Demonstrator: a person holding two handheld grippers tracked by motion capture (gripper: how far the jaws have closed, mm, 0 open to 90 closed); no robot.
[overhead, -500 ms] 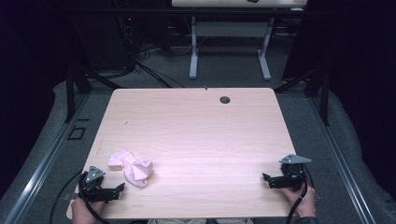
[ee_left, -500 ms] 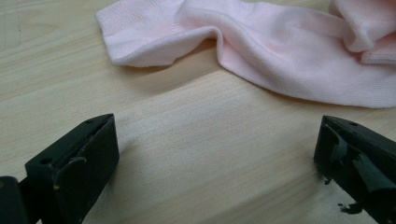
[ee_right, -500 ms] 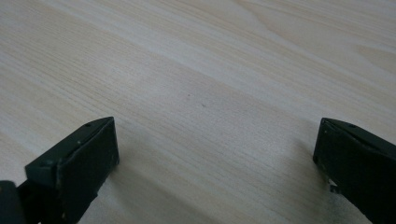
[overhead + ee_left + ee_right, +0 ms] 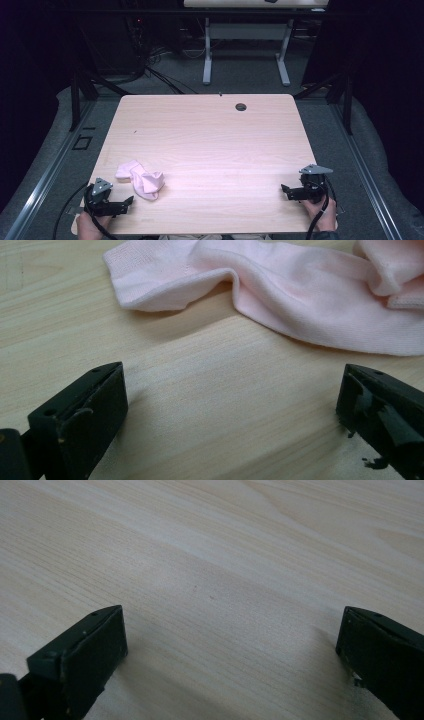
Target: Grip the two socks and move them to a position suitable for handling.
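Nothing has moved: our left gripper (image 4: 127,201) and right gripper (image 4: 285,190) rest, fingers spread, on the tabletop (image 4: 210,135); the pink cloth (image 4: 141,179) lies crumpled, stretching left to right.

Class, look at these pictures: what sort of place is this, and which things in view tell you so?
Probably a lab or recording workspace: a bare wooden table with a cable hole, tangled cables on grey carpet, and dark curtains around.

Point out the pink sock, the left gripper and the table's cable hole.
pink sock (image 4: 142,178), high view, crumpled middle.
left gripper (image 4: 129,202), high view, between its fingertips.
cable hole (image 4: 241,107), high view, dark centre.
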